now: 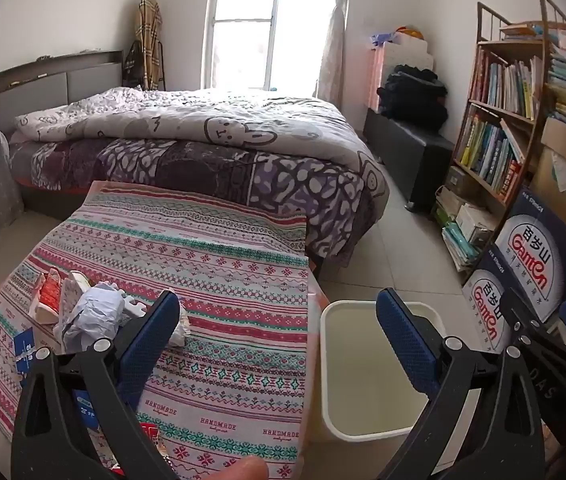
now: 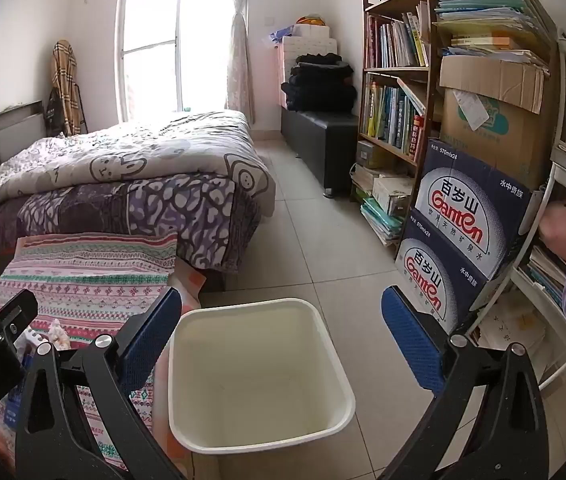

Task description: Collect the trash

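Note:
A cream waste bin stands on the floor right of a low table with a patterned cloth; it also shows in the right wrist view and looks empty. Trash lies at the table's left: crumpled grey-white paper, a red and white packet, a blue wrapper. My left gripper is open above the table's right edge and the bin. My right gripper is open above the bin. Both hold nothing.
A bed with a rabbit quilt lies behind the table. Stacked blue Ganten water boxes and a bookshelf stand at the right. A black bench stands by the far wall. Tiled floor runs between bed and shelves.

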Demonstrator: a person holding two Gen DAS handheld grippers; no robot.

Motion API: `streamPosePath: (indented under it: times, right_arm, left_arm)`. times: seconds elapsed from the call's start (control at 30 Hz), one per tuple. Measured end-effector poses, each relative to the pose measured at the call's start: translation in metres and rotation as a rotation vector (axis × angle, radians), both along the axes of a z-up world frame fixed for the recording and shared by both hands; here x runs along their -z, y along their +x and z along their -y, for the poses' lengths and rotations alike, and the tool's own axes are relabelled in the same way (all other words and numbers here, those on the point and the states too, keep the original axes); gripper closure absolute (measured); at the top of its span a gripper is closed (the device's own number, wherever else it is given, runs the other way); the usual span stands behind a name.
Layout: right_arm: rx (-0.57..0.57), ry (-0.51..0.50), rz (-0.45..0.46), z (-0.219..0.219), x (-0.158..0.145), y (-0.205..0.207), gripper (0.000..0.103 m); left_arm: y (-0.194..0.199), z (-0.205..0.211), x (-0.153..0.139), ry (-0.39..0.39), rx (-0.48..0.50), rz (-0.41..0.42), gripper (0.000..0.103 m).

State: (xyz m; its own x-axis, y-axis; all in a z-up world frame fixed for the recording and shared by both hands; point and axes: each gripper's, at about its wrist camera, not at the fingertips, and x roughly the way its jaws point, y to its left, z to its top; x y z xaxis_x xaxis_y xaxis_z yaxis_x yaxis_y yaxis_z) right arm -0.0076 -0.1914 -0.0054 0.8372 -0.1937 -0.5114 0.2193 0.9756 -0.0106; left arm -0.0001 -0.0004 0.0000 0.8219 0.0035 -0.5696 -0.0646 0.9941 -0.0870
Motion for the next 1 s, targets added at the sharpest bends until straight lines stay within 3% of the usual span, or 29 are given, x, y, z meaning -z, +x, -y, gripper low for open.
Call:
streamPosePath:
  times: [1.0]
  right_arm:
    - [-0.013, 0.021, 0.01, -0.011, -0.002, -0.001, 0.007]
  left_arm:
    - [-0.005, -0.006, -0.002, 0.002, -0.039, 0.014, 0.007]
